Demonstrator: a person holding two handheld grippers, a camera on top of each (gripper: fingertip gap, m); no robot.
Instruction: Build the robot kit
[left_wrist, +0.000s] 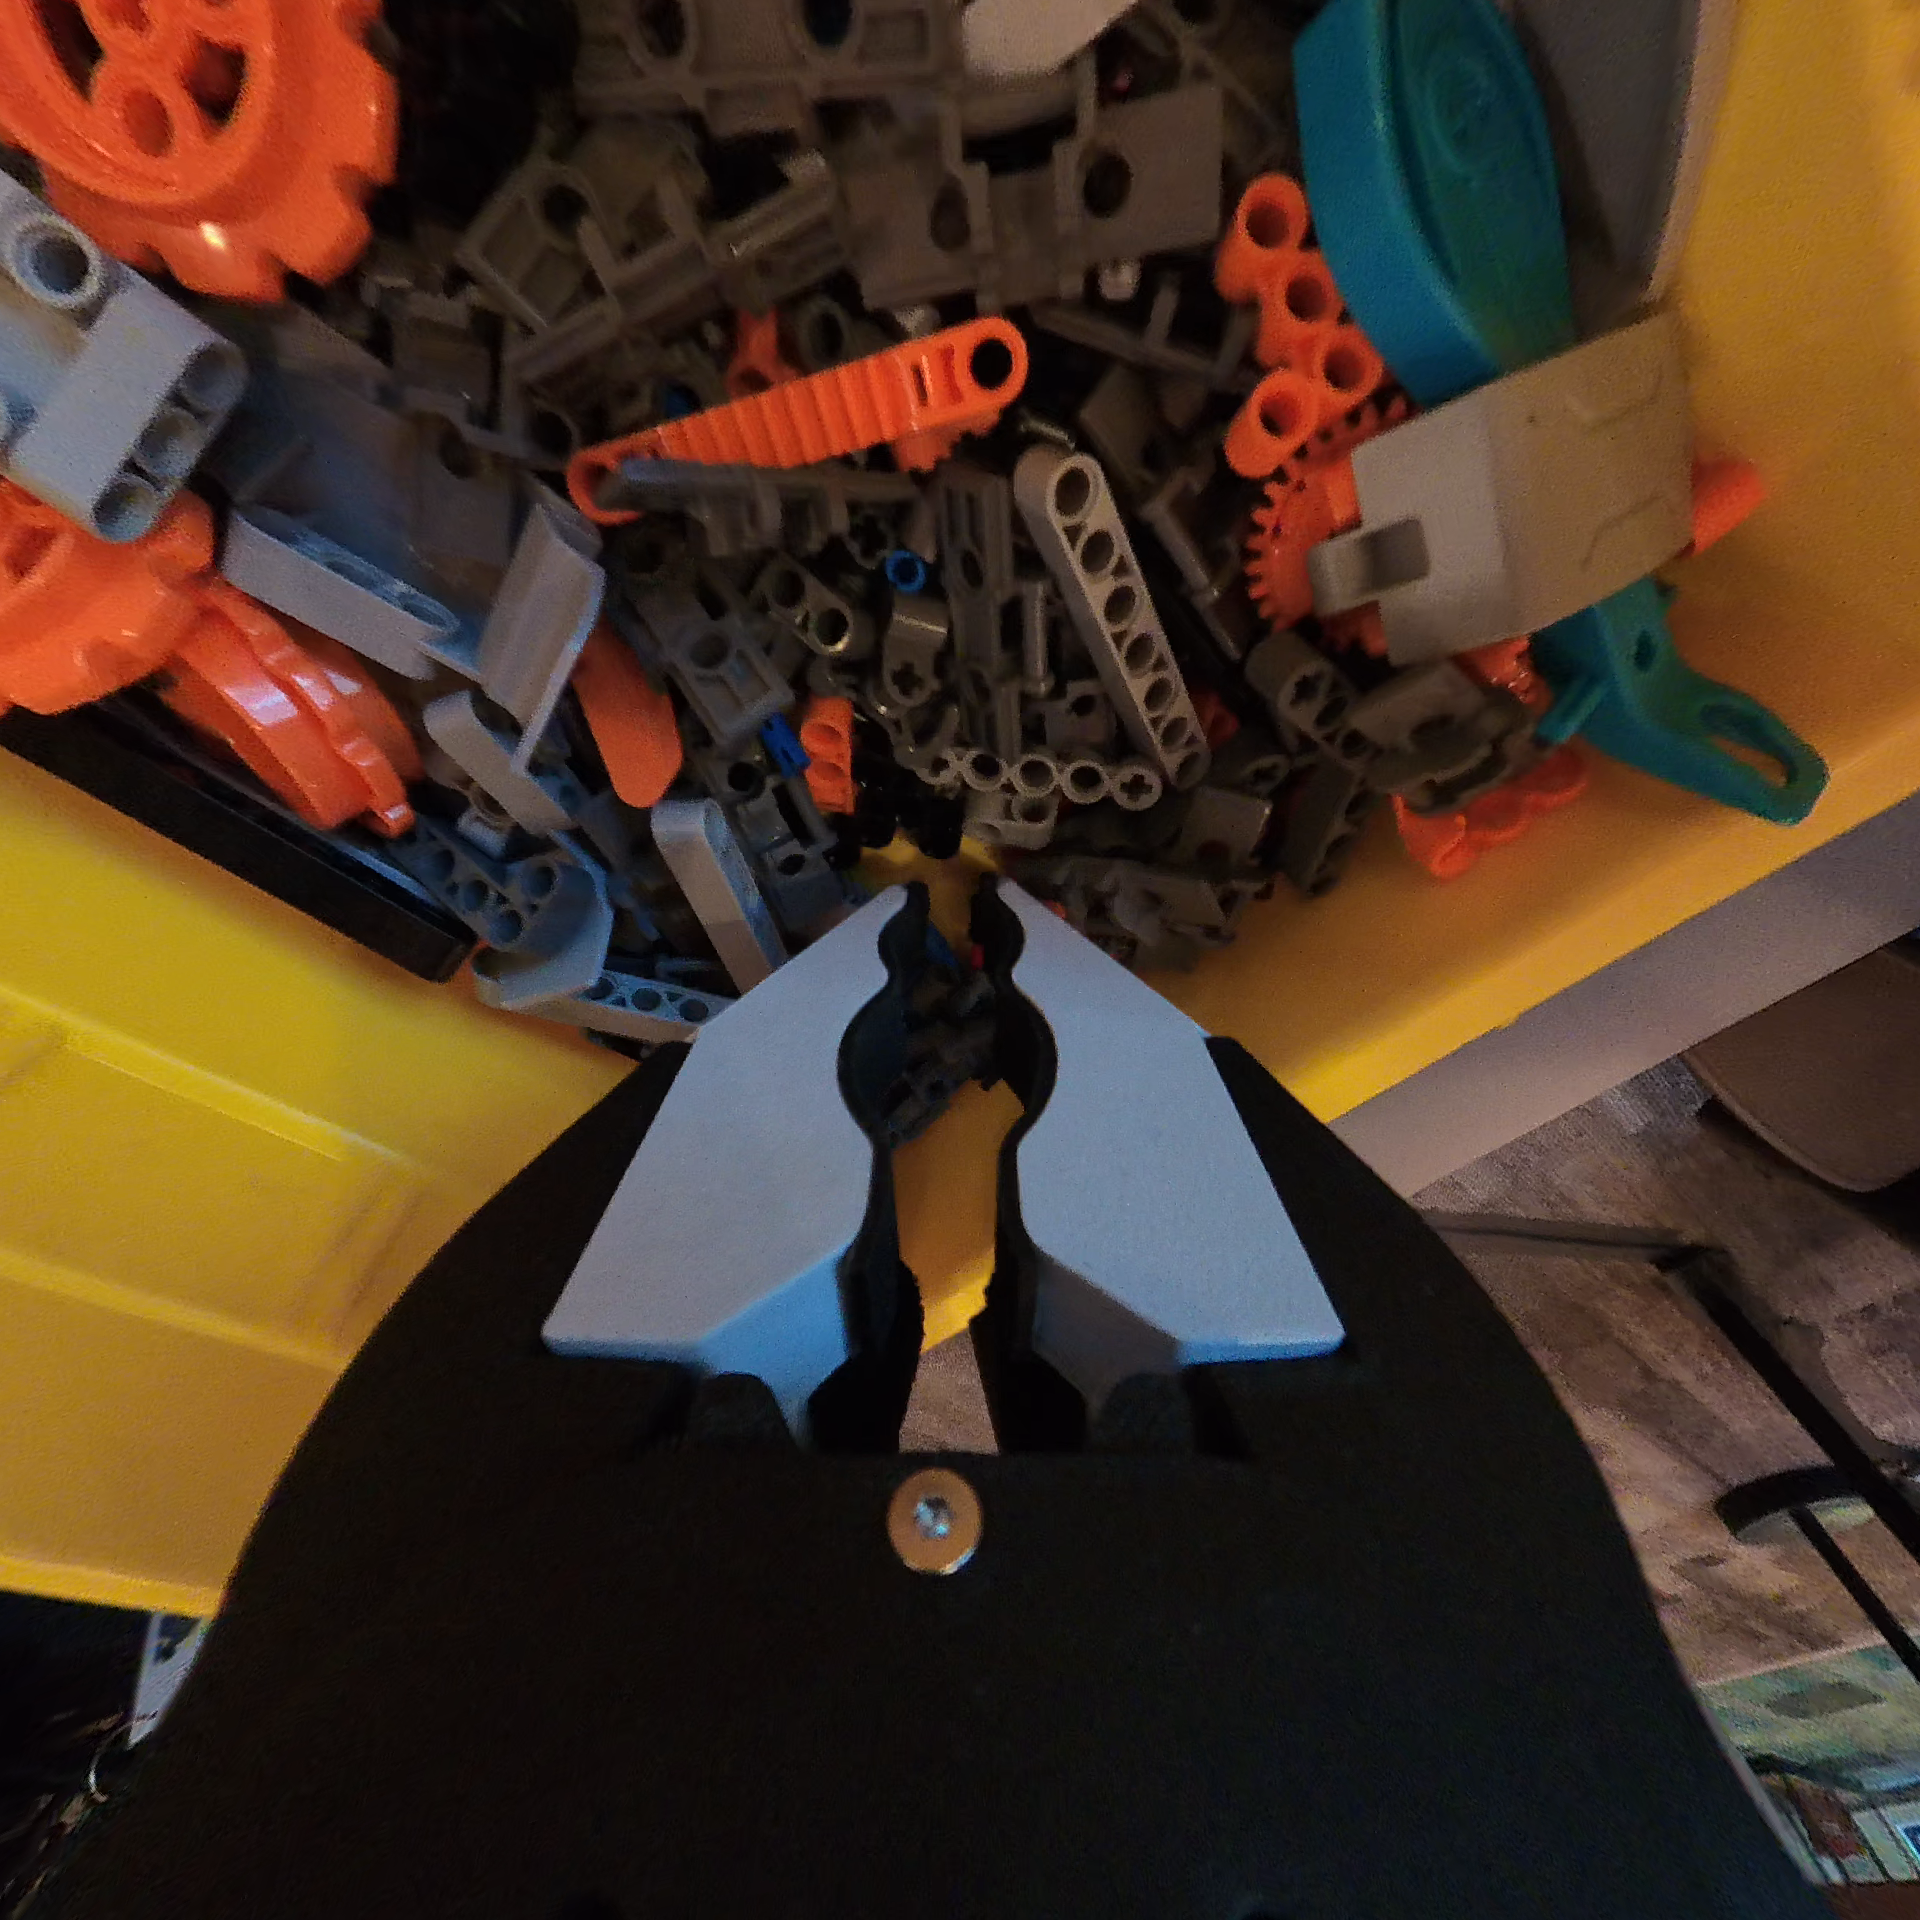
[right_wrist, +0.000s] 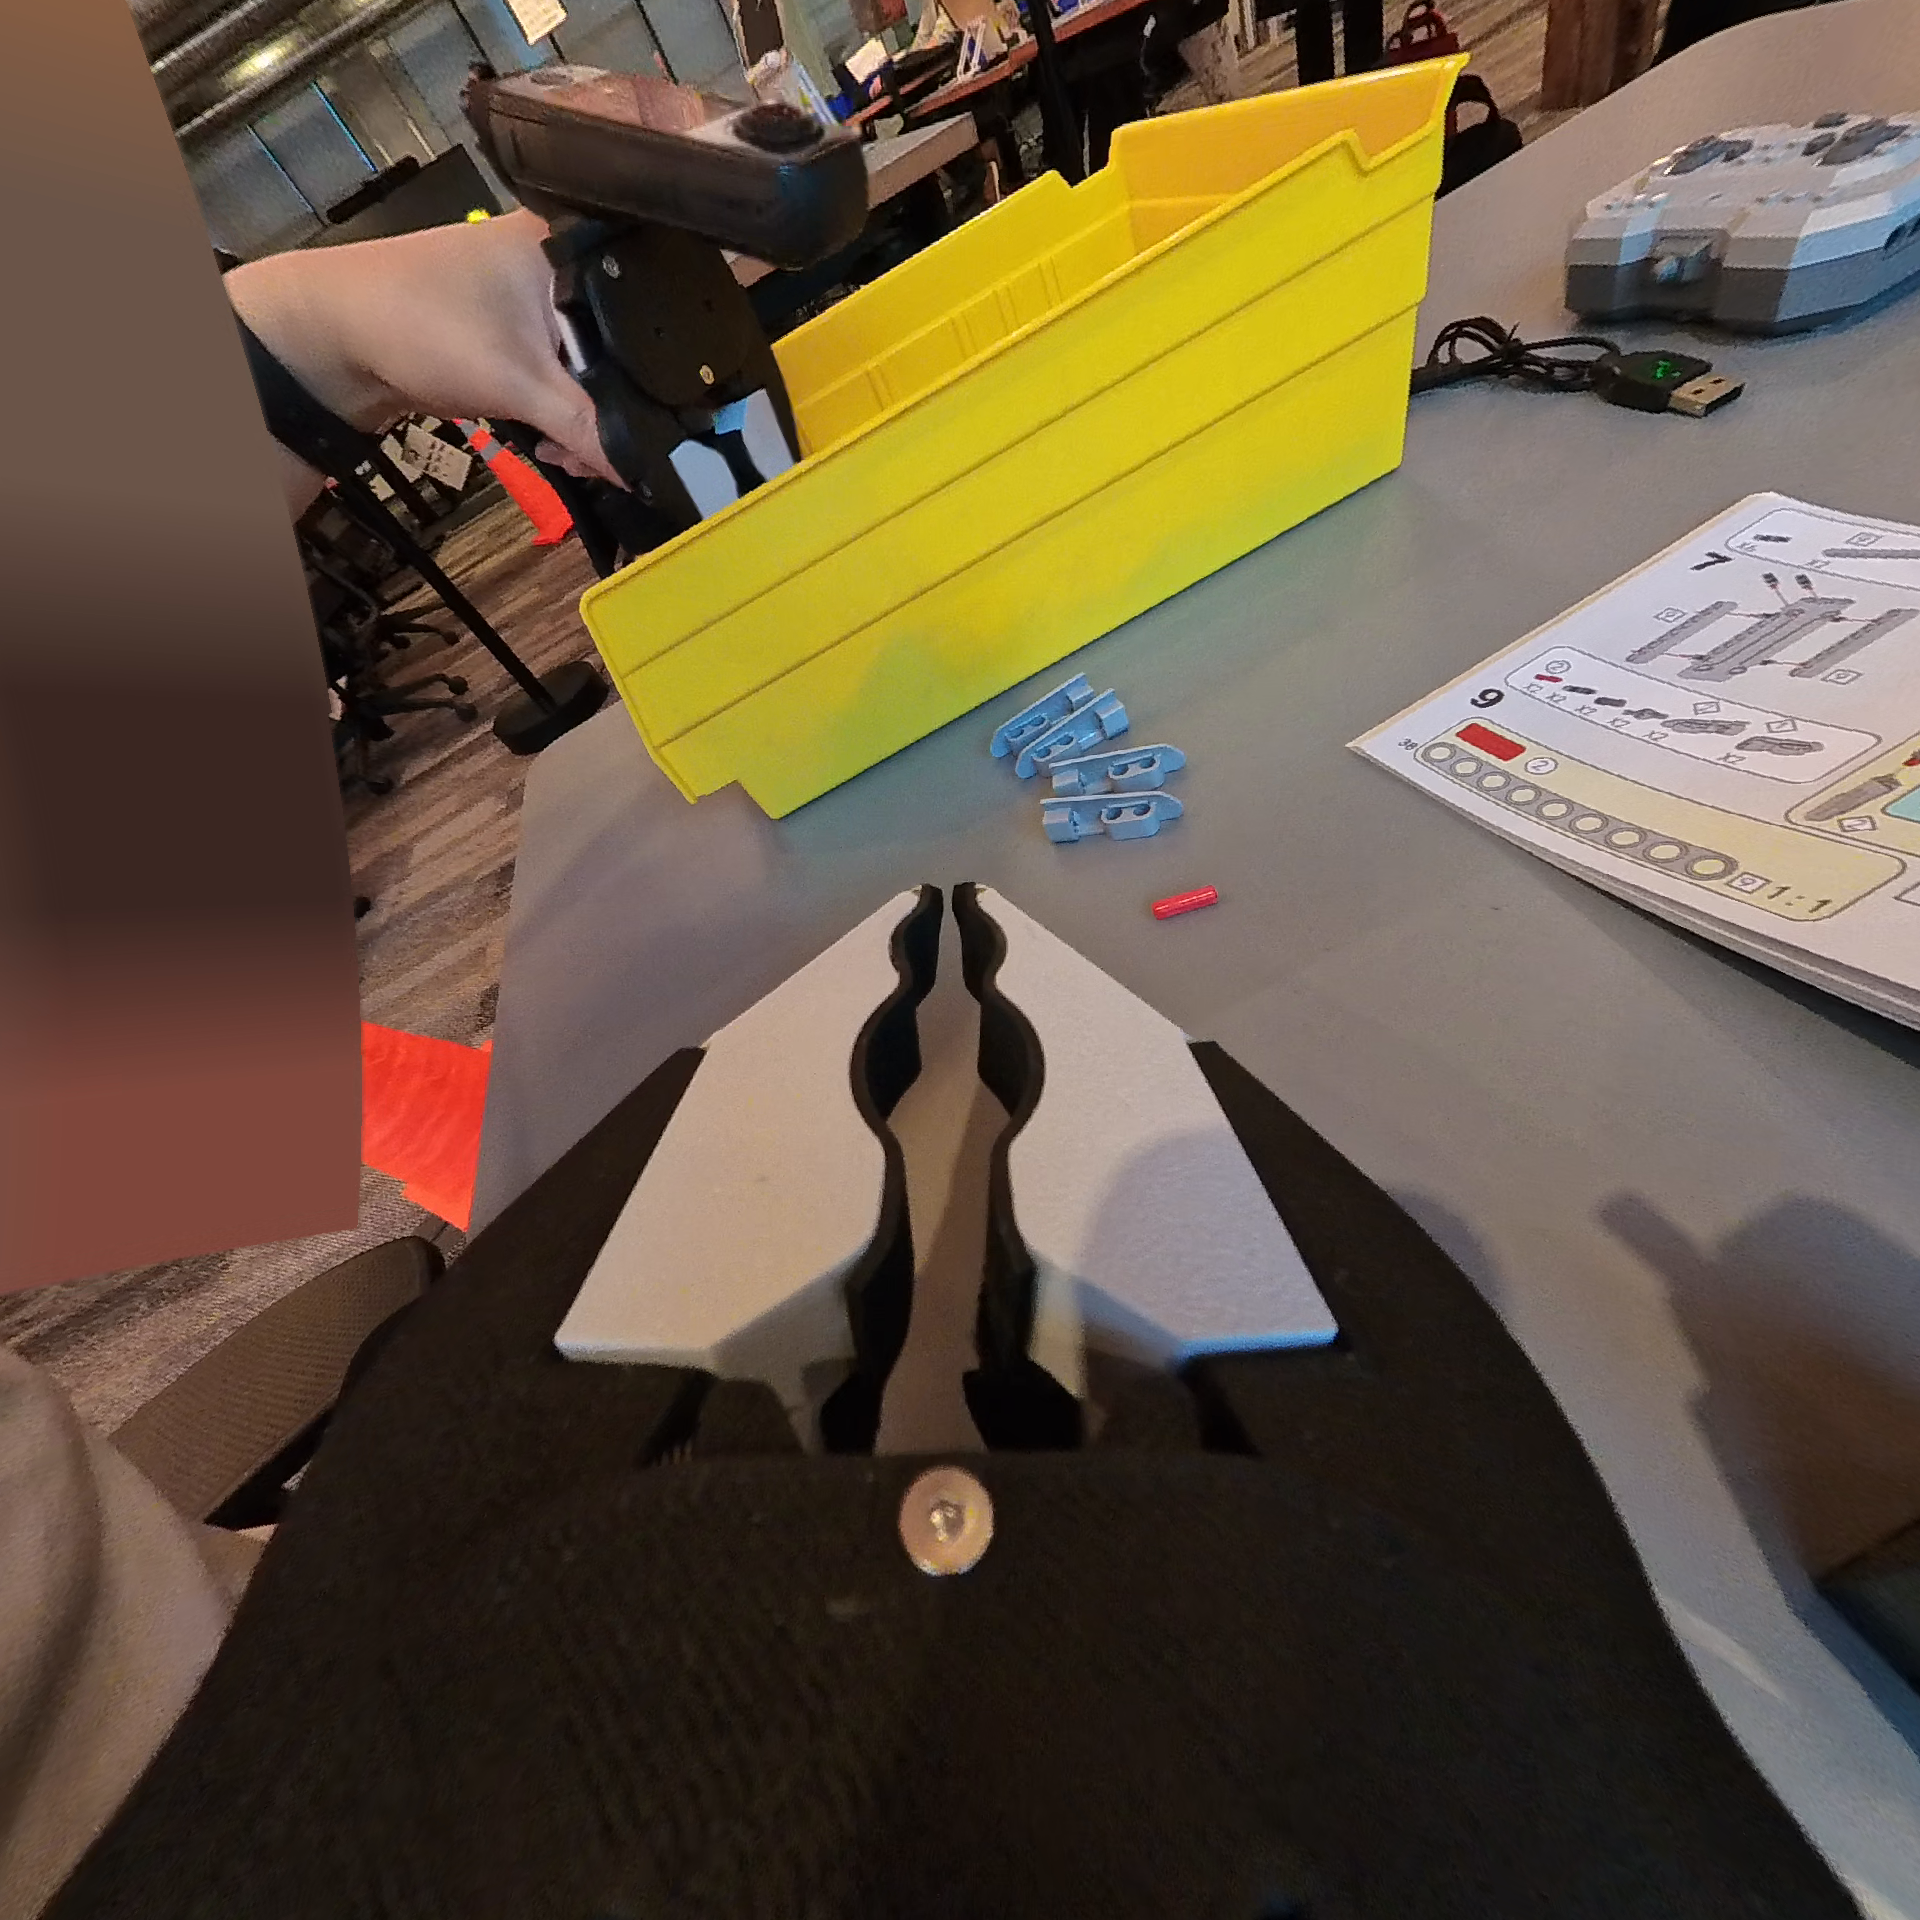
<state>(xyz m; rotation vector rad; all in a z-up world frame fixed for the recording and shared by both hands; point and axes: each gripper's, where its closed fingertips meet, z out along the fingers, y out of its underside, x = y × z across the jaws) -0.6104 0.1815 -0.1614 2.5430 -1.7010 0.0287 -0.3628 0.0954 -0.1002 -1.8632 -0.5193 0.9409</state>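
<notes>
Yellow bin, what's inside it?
The yellow bin holds a heap of grey building pieces, orange gears and teal parts. Whatever lies beneath the heap is covered.

The left wrist view looked steeply down over the near rim of the yellow bin (left_wrist: 187, 1143), very close to the heap of plastic building parts (left_wrist: 935, 623) inside it. The right wrist view sat low above the grey table (right_wrist: 1351, 1039), facing forward along it from farther back. Both views shared the bin (right_wrist: 1039, 499); the right one saw its outer wall and the left gripper (right_wrist: 717, 457) at its end.
</notes>
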